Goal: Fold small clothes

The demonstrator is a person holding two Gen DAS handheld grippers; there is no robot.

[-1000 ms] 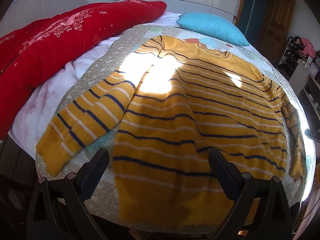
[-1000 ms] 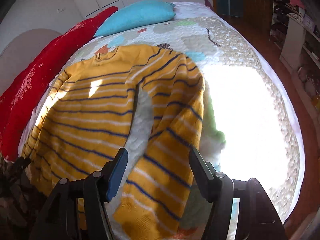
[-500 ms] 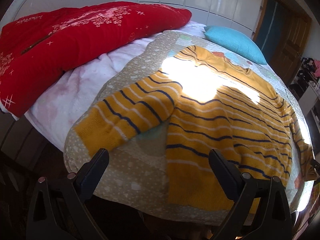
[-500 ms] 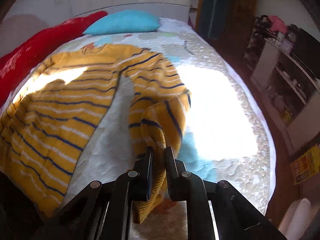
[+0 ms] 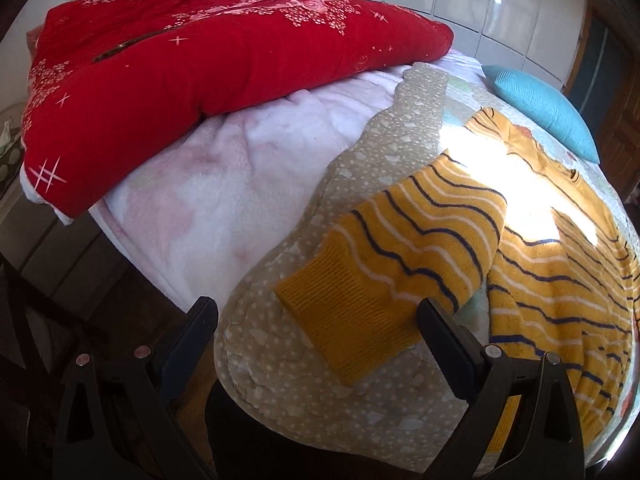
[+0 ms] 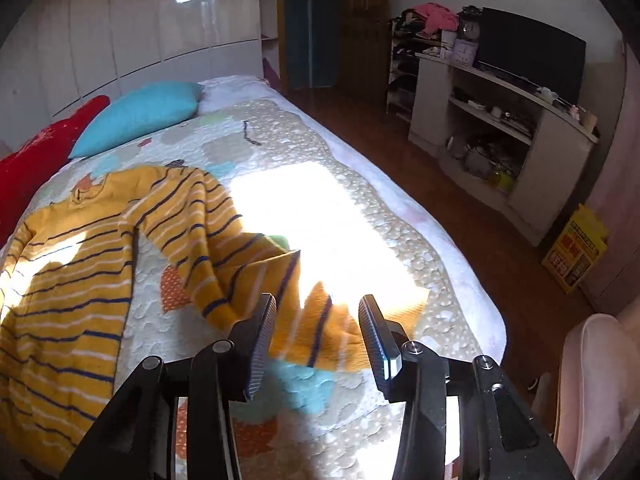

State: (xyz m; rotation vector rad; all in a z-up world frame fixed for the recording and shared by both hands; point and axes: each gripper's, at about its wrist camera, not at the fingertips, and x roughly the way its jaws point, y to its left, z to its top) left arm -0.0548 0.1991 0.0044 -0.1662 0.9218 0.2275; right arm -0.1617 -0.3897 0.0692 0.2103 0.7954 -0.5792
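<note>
A yellow sweater (image 5: 560, 280) with navy and white stripes lies flat on the dotted quilt (image 5: 320, 392). Its left sleeve (image 5: 420, 240) stretches toward the bed's edge. The ribbed cuff (image 5: 352, 320) of that sleeve lies just beyond my left gripper (image 5: 318, 320), which is open wide and grips nothing. In the right wrist view the sweater's body (image 6: 68, 280) is at the left and the right sleeve (image 6: 224, 240) runs out to the right, its end (image 6: 312, 328) blurred. My right gripper (image 6: 318, 308) hangs over that end with its jaws opening, the pads clear of the cloth.
A red padded quilt (image 5: 180, 80) and a pale pink blanket (image 5: 240, 184) cover the left side of the bed. A turquoise pillow (image 6: 140, 116) lies at the head. To the right are wooden floor, a TV cabinet (image 6: 500, 152) and a pink chair (image 6: 600, 380).
My right gripper shut on the right sleeve, pulled it outward and has now let go. My left gripper moved left, from the sweater's hem to the left cuff.
</note>
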